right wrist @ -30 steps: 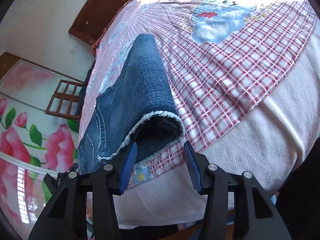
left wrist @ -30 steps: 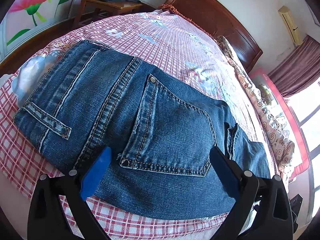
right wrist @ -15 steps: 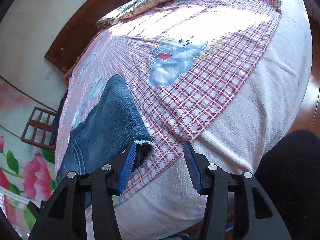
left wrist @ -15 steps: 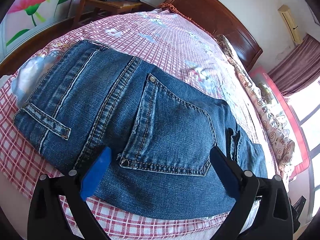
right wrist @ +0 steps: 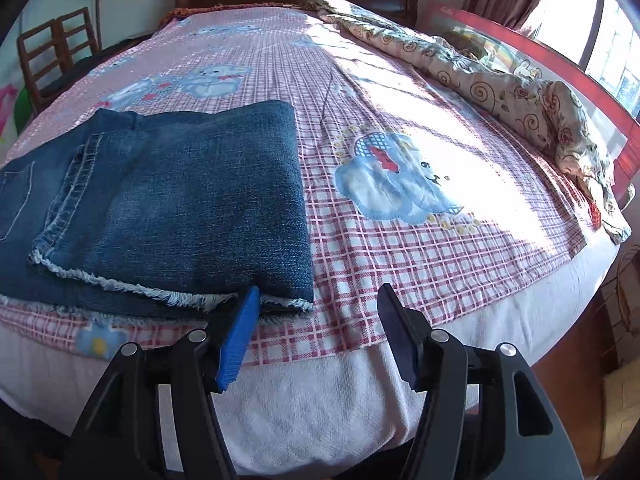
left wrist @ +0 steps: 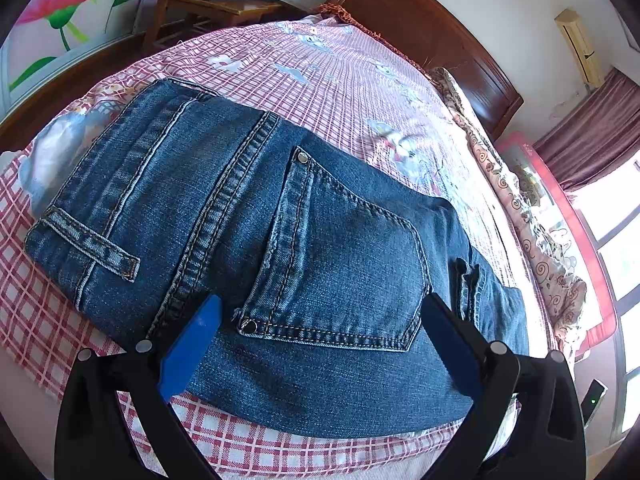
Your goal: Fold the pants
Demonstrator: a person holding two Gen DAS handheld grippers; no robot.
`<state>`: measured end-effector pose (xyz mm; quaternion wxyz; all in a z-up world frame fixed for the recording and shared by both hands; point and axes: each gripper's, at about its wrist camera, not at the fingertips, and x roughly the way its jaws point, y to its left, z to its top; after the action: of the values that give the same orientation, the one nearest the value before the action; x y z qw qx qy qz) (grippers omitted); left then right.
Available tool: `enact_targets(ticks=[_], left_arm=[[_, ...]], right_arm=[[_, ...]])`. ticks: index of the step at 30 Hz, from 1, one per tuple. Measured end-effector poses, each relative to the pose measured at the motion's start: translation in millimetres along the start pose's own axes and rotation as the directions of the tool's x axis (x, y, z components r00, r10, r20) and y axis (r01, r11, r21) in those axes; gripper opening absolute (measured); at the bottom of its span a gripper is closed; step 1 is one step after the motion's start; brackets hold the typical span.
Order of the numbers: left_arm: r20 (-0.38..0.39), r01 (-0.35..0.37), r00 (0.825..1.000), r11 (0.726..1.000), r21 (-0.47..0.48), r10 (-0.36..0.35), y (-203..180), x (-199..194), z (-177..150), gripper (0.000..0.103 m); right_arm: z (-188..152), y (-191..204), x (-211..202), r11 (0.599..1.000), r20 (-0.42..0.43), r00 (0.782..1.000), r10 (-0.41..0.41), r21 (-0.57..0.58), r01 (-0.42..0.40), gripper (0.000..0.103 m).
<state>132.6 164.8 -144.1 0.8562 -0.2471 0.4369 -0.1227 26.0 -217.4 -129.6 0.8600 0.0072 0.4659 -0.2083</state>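
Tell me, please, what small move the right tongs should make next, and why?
Probably back away from the jeans. The right tongs have just been opening and hold nothing; the frayed hems already lie flat on the folded stack, so this fold looks finished.

The pants (left wrist: pixel 248 216) are matt, coarse-woven denim with frayed hems and shiny metal rivets (left wrist: pixel 303 157). The checked bedsheet (right wrist: pixel 400 264) is soft matt cloth; the headboard (left wrist: pixel 432 40) is glossy dark wood.

Left gripper (left wrist: pixel 320 320) gapes wide; right gripper (right wrist: pixel 320 300), just widened, holds nothing.
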Motion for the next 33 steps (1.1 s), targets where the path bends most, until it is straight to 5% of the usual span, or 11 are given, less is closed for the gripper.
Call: enact_targets(ticks=[2, 5, 7, 9, 10, 17, 23, 24, 28, 33], left_arm=[[0.001, 0.006, 1.000, 1.000, -0.005, -0.006, 1, 0, 0, 0.100], [0.001, -0.002, 1.000, 1.000, 0.005, 0.002, 1, 0, 0, 0.100], [0.004, -0.001, 1.000, 1.000, 0.004, 0.001, 0, -1, 0, 0.100], [0.011, 0.007, 1.000, 1.000, -0.008, -0.006, 1, -3, 0, 0.100], [0.015, 0.008, 1.000, 1.000, -0.013, -0.008, 1, -5, 1, 0.100], [0.075, -0.015, 0.997, 1.000, -0.010, 0.015, 11, -46, 13, 0.100], [0.071, -0.083, 0.993, 0.990, -0.114, 0.091, 64, -69, 21, 0.100], [0.068, -0.091, 0.993, 0.989, -0.117, 0.099, 69, -70, 21, 0.100], [0.060, -0.076, 0.995, 0.988, -0.137, 0.085, 85, -73, 21, 0.100], [0.079, 0.073, 0.996, 0.947, -0.314, -0.050, 108, -67, 17, 0.100]], right_arm=[[-6, -12, 4, 0.999, -0.054, 0.998, -0.019, 0.046, 0.021, 0.060], [-4, -35, -11, 0.978, -0.084, 0.994, 0.071, 0.200, -0.053, 0.061], [3, -40, -35, 0.972, -0.004, 0.999, 0.038, 0.232, -0.036, 0.061], [17, -40, -51, 0.954, 0.103, 0.989, 0.109, 0.269, -0.133, 0.065], [27, -32, -53, 0.948, 0.143, 0.977, 0.158, 0.254, -0.191, 0.073], [87, 92, -32, 0.957, 0.259, 0.921, 0.290, -0.044, -0.288, 0.073], [60, 196, 21, 0.905, 0.063, 0.945, 0.321, -0.313, -0.286, 0.073], [53, 194, 17, 0.912, 0.132, 0.935, 0.329, -0.301, -0.278, 0.074], [59, 187, 21, 0.904, 0.072, 0.926, 0.371, -0.256, -0.343, 0.074], [59, 188, 21, 0.901, 0.060, 0.927, 0.369, -0.268, -0.341, 0.074]])
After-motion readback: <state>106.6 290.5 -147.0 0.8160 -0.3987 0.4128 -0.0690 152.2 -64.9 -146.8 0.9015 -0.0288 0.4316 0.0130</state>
